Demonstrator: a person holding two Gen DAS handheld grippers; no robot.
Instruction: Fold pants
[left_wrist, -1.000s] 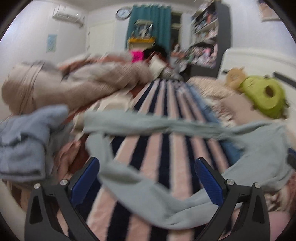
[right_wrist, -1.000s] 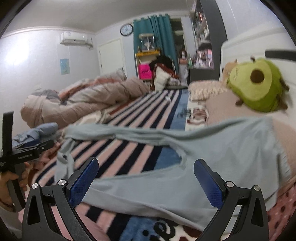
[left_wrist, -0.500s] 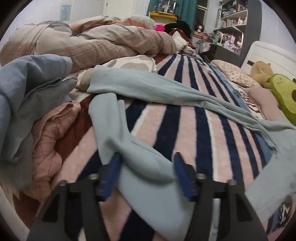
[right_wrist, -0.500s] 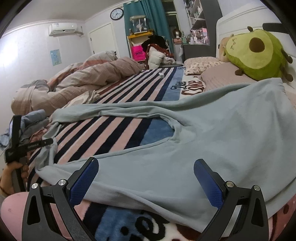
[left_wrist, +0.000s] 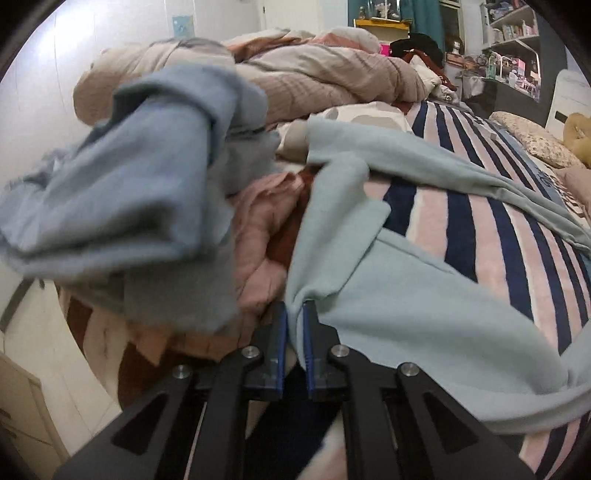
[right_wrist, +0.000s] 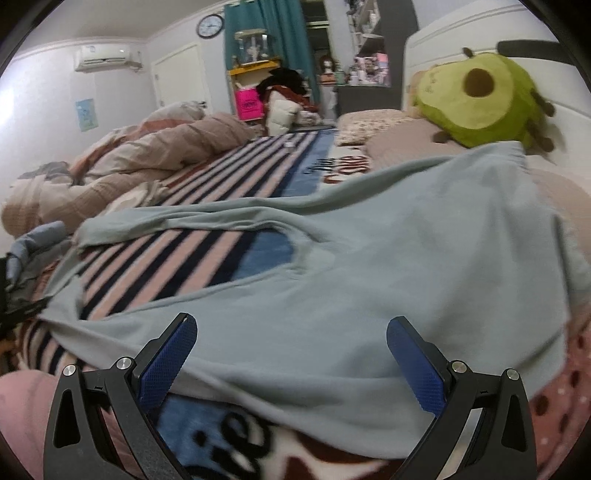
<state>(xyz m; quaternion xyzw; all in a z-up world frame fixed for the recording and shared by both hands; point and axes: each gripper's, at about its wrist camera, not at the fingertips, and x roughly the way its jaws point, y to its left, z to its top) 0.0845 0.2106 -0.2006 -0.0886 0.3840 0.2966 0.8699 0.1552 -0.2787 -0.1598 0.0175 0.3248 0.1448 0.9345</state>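
Note:
Pale blue-grey pants (right_wrist: 388, 266) lie spread across the striped blanket (right_wrist: 207, 229), legs stretching left, waist end toward the right near the avocado plush. In the left wrist view the near leg (left_wrist: 388, 295) of the pants runs to my left gripper (left_wrist: 294, 317), which is shut on a fold of its cuff end. My right gripper (right_wrist: 291, 354) is open, its blue pads (right_wrist: 168, 358) low over the near edge of the pants' upper part, touching nothing that I can see.
A heap of other clothes, a blue garment (left_wrist: 122, 206) and a pink one (left_wrist: 258, 236), lies left of the held leg. A rumpled beige duvet (left_wrist: 325, 77) is behind. A green avocado plush (right_wrist: 476, 99) and pillows sit by the headboard at right.
My left gripper closed on the leg's cuff end, which it straddled half a second ago. My right gripper dropped lower and closer to the pants, still open.

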